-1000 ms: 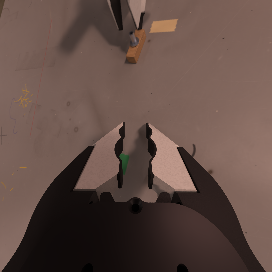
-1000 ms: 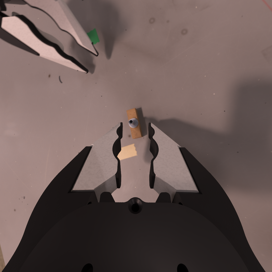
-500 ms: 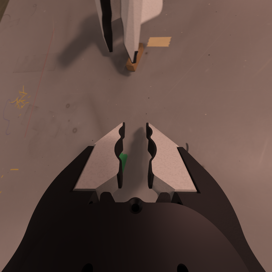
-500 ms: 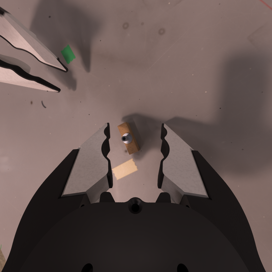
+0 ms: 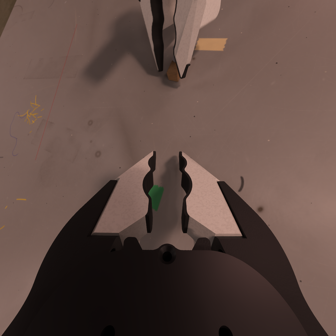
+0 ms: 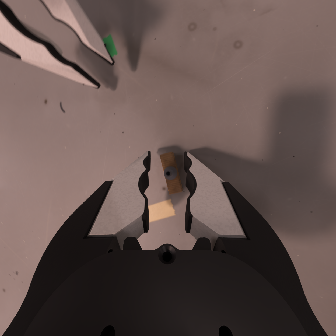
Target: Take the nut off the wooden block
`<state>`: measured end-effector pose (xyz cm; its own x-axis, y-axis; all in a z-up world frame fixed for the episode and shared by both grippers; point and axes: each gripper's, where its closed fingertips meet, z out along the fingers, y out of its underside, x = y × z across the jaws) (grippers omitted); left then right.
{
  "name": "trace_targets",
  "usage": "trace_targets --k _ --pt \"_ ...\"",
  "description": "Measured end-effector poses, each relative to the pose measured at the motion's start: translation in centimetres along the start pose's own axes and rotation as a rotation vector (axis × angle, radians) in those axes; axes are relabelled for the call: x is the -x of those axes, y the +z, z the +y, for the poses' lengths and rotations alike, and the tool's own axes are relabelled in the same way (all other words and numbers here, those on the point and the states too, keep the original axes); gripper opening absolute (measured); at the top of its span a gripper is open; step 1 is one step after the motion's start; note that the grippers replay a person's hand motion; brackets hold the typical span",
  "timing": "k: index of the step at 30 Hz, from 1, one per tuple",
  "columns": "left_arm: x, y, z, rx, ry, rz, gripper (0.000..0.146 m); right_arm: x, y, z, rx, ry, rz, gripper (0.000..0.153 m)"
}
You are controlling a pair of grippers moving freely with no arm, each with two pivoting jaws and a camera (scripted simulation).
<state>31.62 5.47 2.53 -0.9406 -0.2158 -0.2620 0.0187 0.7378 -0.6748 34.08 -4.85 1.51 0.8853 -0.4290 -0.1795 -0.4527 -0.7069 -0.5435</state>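
A small wooden block point(image 6: 171, 183) lies on the grey table with a grey metal nut point(image 6: 170, 173) standing on its middle. My right gripper point(image 6: 167, 153) is open and low over the table, one finger on each side of the block. The block sits nearer the right finger, and a gap shows on its left. In the left wrist view the right gripper point(image 5: 171, 72) straddles the block point(image 5: 172, 74) and hides the nut. My left gripper point(image 5: 167, 152) is open a little and empty, well short of the block. It also shows in the right wrist view point(image 6: 105, 74).
A tan tape strip point(image 6: 161, 211) lies just behind the block point(image 5: 211, 44). A green tape patch point(image 5: 156, 198) lies under my left gripper. Orange scribbles point(image 5: 31, 112) and a thin red line mark the table's left part. The table edge point(image 5: 3, 18) shows far left.
My right gripper came down and forward over the block, opened wide, then narrowed its jaws around it. The left gripper has barely moved.
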Motion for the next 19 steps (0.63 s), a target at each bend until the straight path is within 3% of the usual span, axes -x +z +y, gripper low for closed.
trace_targets --k 4,6,9,14,17,19 --pt "0.1 0.1 0.0 -0.002 -0.01 -0.004 0.024 -0.1 -0.8 1.0 0.041 -0.162 0.054 0.024" --pt "0.3 0.1 -0.1 -0.005 -0.03 -0.003 0.024 -0.4 -1.3 1.3 0.076 -0.329 0.157 0.015" --pt "0.3 0.0 -0.7 -0.042 -0.085 0.028 0.026 -0.6 -1.7 1.2 0.109 -0.555 0.309 0.015" --pt "1.1 0.0 -1.3 -0.077 -0.144 0.037 0.028 0.3 -2.0 -1.2 -0.015 -0.857 0.493 0.014" --pt "1.3 -0.1 -1.8 -0.117 -0.219 0.072 0.041 0.8 -2.5 -2.7 -0.093 -1.056 0.661 0.015" --pt "1.4 -0.4 -2.4 -0.172 -0.297 0.131 0.045 1.1 -2.3 -3.0 -0.099 -1.112 0.716 0.015"
